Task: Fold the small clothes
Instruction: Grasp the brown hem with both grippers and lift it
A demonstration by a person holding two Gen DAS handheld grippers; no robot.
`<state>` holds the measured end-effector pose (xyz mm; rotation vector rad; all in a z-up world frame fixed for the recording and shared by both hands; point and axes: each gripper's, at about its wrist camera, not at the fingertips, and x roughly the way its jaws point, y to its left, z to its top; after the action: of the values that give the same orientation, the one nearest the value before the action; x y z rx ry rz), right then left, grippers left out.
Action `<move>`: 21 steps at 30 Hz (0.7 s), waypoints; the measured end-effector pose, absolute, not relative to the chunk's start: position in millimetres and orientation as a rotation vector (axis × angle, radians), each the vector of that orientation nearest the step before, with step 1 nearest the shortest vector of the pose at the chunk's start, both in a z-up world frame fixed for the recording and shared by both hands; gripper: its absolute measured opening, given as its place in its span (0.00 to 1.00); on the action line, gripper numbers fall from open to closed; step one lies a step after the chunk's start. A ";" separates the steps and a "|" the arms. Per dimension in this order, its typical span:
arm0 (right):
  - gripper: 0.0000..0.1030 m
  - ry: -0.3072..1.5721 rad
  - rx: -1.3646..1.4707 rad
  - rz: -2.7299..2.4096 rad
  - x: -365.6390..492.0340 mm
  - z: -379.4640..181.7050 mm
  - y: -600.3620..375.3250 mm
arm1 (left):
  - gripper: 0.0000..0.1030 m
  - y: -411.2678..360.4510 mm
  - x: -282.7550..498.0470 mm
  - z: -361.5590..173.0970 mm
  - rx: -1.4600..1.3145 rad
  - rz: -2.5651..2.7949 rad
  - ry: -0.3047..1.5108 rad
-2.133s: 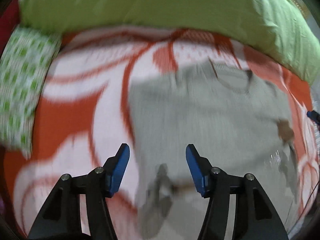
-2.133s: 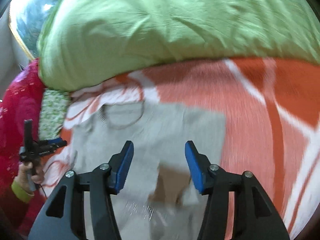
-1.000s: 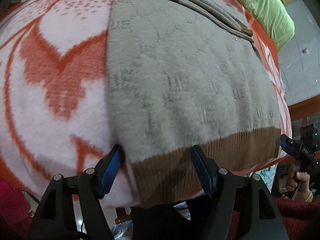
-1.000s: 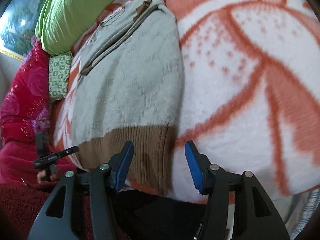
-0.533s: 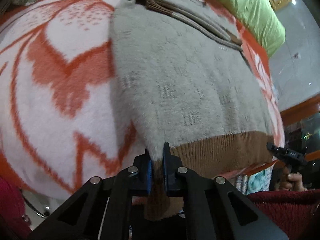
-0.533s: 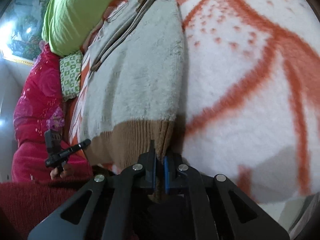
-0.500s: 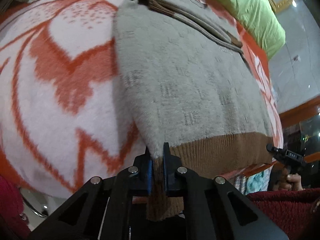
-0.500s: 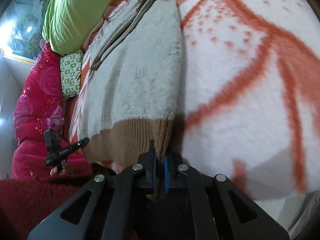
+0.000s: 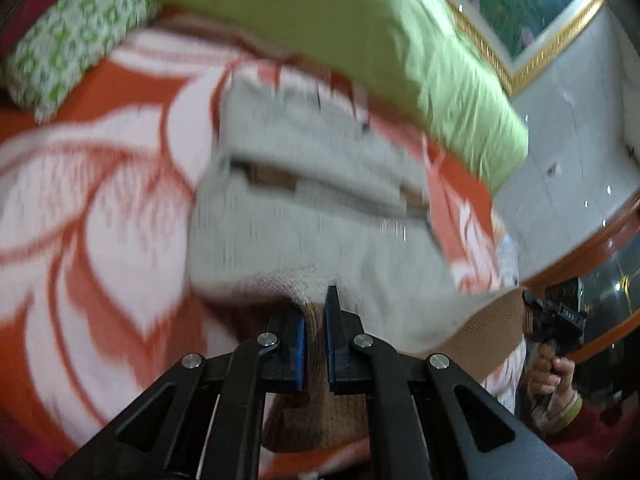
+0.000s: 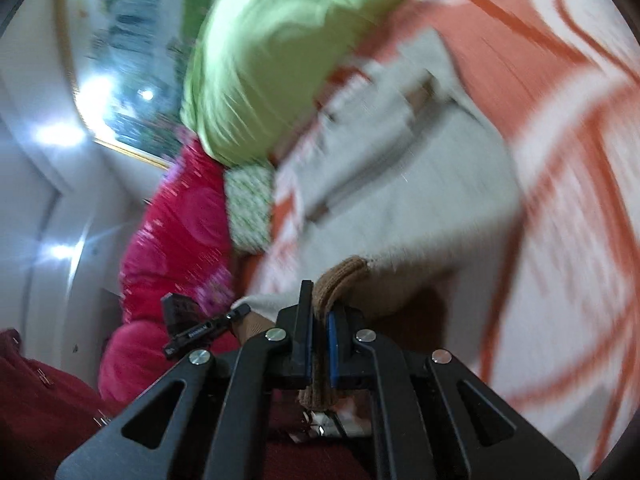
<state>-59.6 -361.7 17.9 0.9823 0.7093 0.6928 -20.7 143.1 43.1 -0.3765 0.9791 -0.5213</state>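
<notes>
A small grey knit sweater (image 9: 312, 208) with a brown ribbed hem lies on an orange and white blanket (image 9: 100, 200), sleeves folded across its chest. My left gripper (image 9: 315, 320) is shut on the brown hem at its left corner and holds it lifted. My right gripper (image 10: 319, 320) is shut on the hem's right corner (image 10: 340, 280), also raised off the blanket. The sweater (image 10: 420, 184) bends upward from the hem. Both views are blurred by motion.
A large green pillow (image 9: 340, 28) lies behind the sweater's collar. A green patterned cushion (image 9: 68, 40) sits at the far left, beside red bedding (image 10: 176, 224). A framed picture (image 9: 520, 12) hangs on the wall behind. The blanket (image 10: 560, 160) spreads to the right.
Both grippers, shut on the hem corners, have lifted the hem off the bed edge and carried it up and forward toward the collar; the sweater's lower part now curls upward.
</notes>
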 end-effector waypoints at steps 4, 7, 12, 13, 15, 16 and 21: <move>0.06 0.648 0.964 0.705 12.6 36.4 -359.7 | 0.05 146.4 41.6 59.3 -0.407 -0.490 0.908; 0.06 0.641 0.962 0.672 67.1 38.4 -361.2 | 0.05 133.4 93.0 60.2 -0.391 -0.463 0.899; 0.06 0.658 0.991 0.605 138.9 21.1 -377.3 | 0.05 107.8 176.0 40.3 -0.359 -0.418 0.930; 0.06 0.661 0.999 0.587 155.6 16.5 -380.3 | 0.05 104.2 189.8 34.7 -0.355 -0.408 0.940; 0.06 0.675 0.995 0.548 182.7 12.6 -382.3 | 0.05 96.1 219.6 18.3 -0.350 -0.380 0.965; 0.06 0.688 0.996 0.521 196.5 8.1 -385.0 | 0.05 93.7 228.9 12.1 -0.352 -0.372 0.973; 0.06 0.739 1.008 0.439 246.9 -14.5 -394.4 | 0.05 78.4 274.5 -23.0 -0.327 -0.333 1.021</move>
<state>246.9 -394.4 -14.5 1.0078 0.7389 0.4393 274.5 78.4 -23.0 -0.3266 1.0207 -0.3331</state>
